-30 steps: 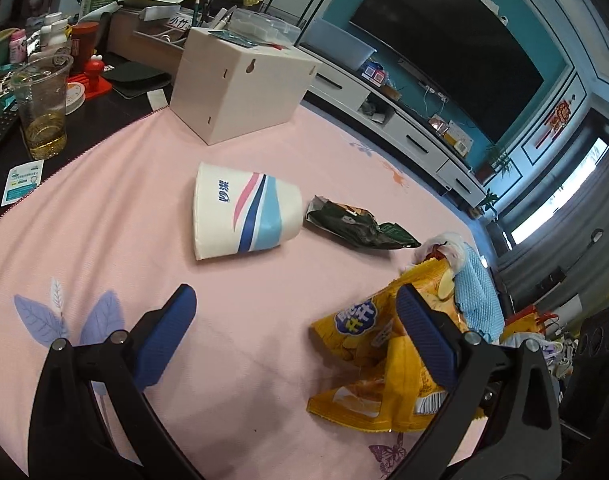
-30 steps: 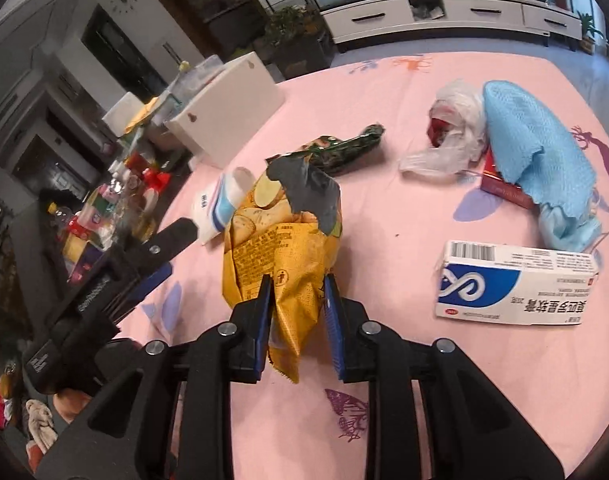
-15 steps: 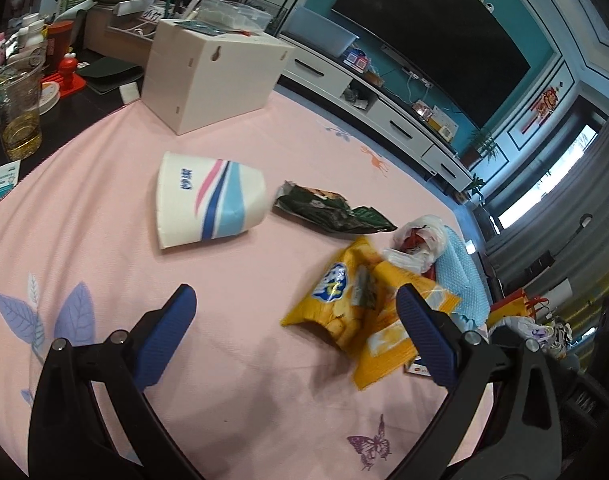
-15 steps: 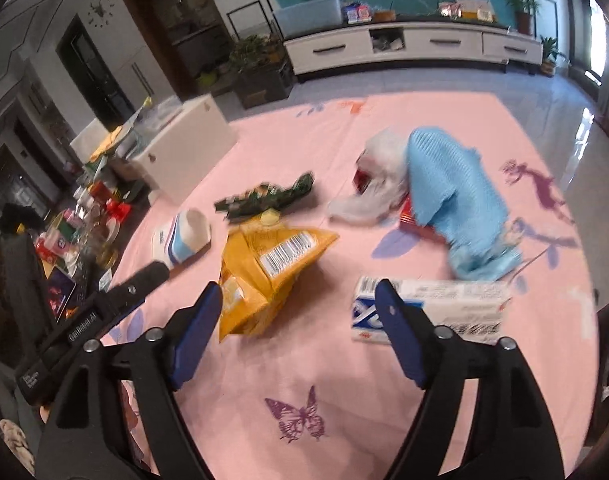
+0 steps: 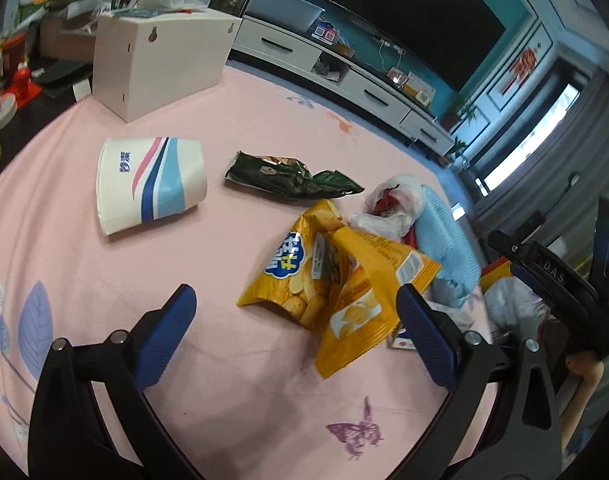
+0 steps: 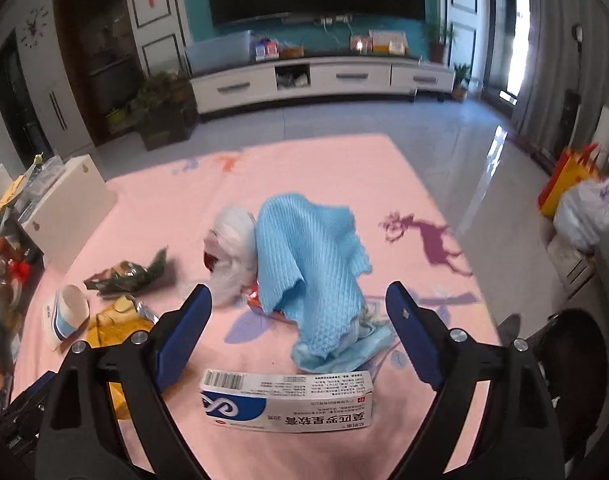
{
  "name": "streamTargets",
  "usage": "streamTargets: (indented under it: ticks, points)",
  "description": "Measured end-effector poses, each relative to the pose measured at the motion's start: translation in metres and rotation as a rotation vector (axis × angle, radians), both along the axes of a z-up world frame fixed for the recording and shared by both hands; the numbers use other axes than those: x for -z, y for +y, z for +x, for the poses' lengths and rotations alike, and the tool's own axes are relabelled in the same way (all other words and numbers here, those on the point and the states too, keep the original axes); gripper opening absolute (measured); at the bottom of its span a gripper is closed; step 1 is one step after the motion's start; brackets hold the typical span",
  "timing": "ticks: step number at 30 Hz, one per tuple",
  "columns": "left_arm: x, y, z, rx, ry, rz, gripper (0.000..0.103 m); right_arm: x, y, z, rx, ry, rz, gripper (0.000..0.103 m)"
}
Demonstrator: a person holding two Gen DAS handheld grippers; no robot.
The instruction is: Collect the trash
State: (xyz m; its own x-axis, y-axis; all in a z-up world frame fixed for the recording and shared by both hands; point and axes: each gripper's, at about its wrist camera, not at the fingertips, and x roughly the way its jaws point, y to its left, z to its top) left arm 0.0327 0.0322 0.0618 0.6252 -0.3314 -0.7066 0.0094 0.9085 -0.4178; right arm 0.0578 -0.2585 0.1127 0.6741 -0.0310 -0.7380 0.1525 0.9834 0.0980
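The left gripper (image 5: 296,326) hangs over the pink cloth (image 5: 244,128) with its blue pads (image 5: 166,330) spread wide and nothing between them. Just ahead of it, near the cloth's right edge, lies the yellow chip bag (image 5: 336,276), crumpled and torn open, flat on the cloth and free of both grippers. Beyond the bag, toward the far edge, a dark green wrapper (image 5: 288,174) lies flat; to its left a paper cup (image 5: 152,184) lies on its side, apart from the wrapper. A white box (image 5: 160,56) stands at the far left corner. The right gripper (image 6: 298,330) has just been opening and now stands wide, with nothing pinched; between its pads, but untouched by them, sit a blue cloth (image 6: 312,264) heaped up on the pink cloth and, nearer the camera, a white and blue carton (image 6: 286,402) lying flat. A white plastic bag (image 6: 234,252) with something red in it touches the blue cloth's left side. In the right wrist view the chip bag (image 6: 112,326) shows at the left, partly behind the left finger, with the cup (image 6: 66,316) just beside it and the wrapper (image 6: 128,274) a little farther off.
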Motion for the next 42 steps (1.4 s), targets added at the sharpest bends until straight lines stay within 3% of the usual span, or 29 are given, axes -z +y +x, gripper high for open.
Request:
streamTargets:
  ticks: [5,8,13,15,17,20,24,28,32,40,42]
  points:
    - [0.004,-0.002,0.001,0.013,0.015,-0.044,0.100,0.015,-0.012,0.003,0.011,0.015,0.088,0.086]
    - [0.010,-0.009,0.006,0.035,0.044,-0.011,0.100,0.018,-0.014,0.005,-0.001,0.017,0.127,0.084]
    - [0.008,-0.027,0.024,0.089,0.017,0.027,0.100,0.035,-0.015,0.016,0.011,0.031,0.094,0.075]
    - [0.013,-0.037,0.036,0.122,0.032,0.052,0.100,0.043,-0.018,0.021,0.021,0.044,0.090,0.062]
    - [0.017,-0.043,0.044,0.147,0.047,0.067,0.100,0.049,-0.022,0.024,0.041,0.058,0.084,0.034]
    - [0.021,-0.050,0.047,0.188,0.033,0.056,0.100,0.049,-0.025,0.023,0.058,0.052,0.072,0.009]
    - [0.020,-0.052,0.042,0.217,-0.001,0.067,0.100,0.028,-0.028,0.010,0.055,-0.027,0.105,0.004]
    - [0.027,-0.049,0.044,0.222,0.029,-0.026,0.100,0.000,-0.025,-0.008,0.037,-0.115,0.100,0.002]
    - [0.029,-0.046,0.045,0.224,0.034,-0.059,0.099,-0.030,-0.022,-0.028,0.024,-0.209,0.113,0.002]
    - [0.029,-0.043,0.041,0.235,0.029,-0.111,0.087,-0.077,-0.013,-0.071,-0.014,-0.362,0.132,0.002]
    - [0.028,-0.041,0.040,0.226,0.026,-0.130,0.079,-0.083,-0.012,-0.081,-0.014,-0.382,0.139,0.002]
